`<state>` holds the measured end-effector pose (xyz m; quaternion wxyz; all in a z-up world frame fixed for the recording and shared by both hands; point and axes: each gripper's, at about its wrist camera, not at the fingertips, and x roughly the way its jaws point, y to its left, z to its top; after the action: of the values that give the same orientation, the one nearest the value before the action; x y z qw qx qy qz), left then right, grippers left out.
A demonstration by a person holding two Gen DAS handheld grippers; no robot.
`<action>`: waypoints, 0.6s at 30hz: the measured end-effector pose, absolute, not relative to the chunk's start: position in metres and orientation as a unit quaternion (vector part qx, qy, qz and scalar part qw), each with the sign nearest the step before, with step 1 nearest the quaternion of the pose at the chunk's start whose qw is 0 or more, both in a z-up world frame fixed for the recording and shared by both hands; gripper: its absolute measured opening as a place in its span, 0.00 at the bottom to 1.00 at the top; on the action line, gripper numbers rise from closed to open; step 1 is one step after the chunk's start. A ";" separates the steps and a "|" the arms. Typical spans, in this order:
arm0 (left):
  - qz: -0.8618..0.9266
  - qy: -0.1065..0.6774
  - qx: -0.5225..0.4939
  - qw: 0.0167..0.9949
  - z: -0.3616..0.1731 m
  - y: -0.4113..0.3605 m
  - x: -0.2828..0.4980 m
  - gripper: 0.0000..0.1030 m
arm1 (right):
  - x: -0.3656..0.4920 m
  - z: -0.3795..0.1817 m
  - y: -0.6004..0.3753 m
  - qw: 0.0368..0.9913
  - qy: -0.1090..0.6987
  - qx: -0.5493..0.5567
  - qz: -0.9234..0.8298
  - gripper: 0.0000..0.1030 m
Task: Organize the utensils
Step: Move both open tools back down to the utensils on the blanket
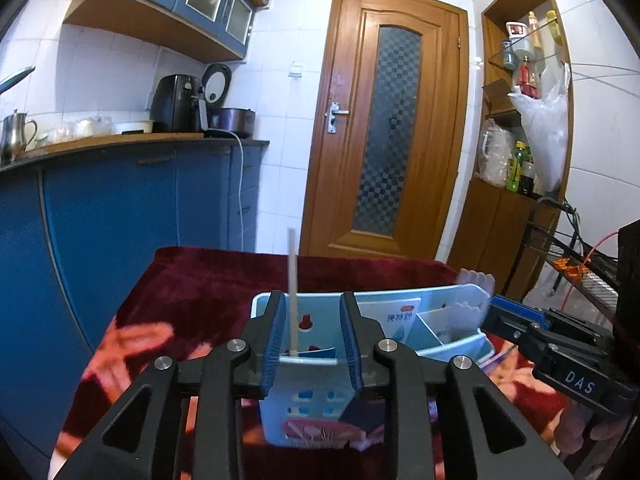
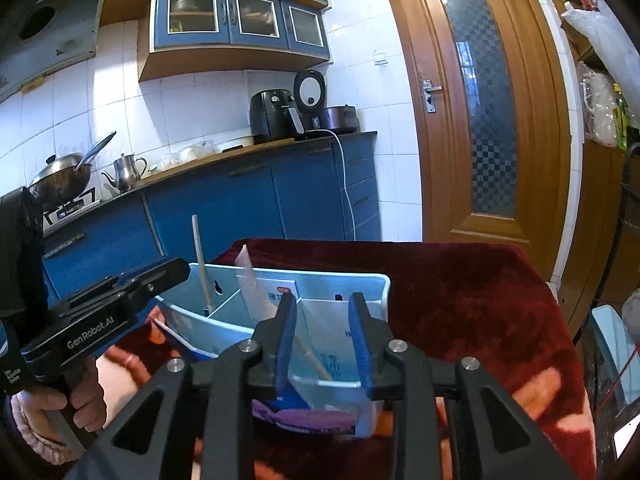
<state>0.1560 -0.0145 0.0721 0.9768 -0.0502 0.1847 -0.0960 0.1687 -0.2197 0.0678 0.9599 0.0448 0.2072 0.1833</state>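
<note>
A light blue utensil caddy (image 1: 304,420) with several compartments stands on the red cloth; it also shows in the right wrist view (image 2: 384,284). A pale chopstick (image 1: 292,280) stands upright in its left compartment and shows in the right wrist view (image 2: 201,264). My left gripper (image 1: 311,304) is open above that compartment, with the chopstick between its jaws, close to the left one. My right gripper (image 2: 323,308) is open above the right compartment, where a thin stick (image 2: 310,354) and paper packets (image 2: 256,292) lie. The right gripper body (image 1: 560,344) shows at the caddy's right.
The red patterned cloth (image 2: 460,280) covers the table. Blue kitchen cabinets (image 1: 120,208) stand to the left, a wooden door (image 1: 384,120) behind. A wire rack (image 1: 572,248) and shelves with bottles stand at the right. The left gripper body (image 2: 100,312) is left of the caddy.
</note>
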 end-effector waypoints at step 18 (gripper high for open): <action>-0.118 0.244 -0.032 0.962 0.085 -0.010 0.093 0.29 | 0.101 0.084 -0.219 0.952 0.251 0.041 0.171 0.31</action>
<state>0.0926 -0.0104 0.0852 0.9620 -0.0316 0.2439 -0.1184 0.1010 -0.2191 0.0840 0.9519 0.0411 0.2512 0.1707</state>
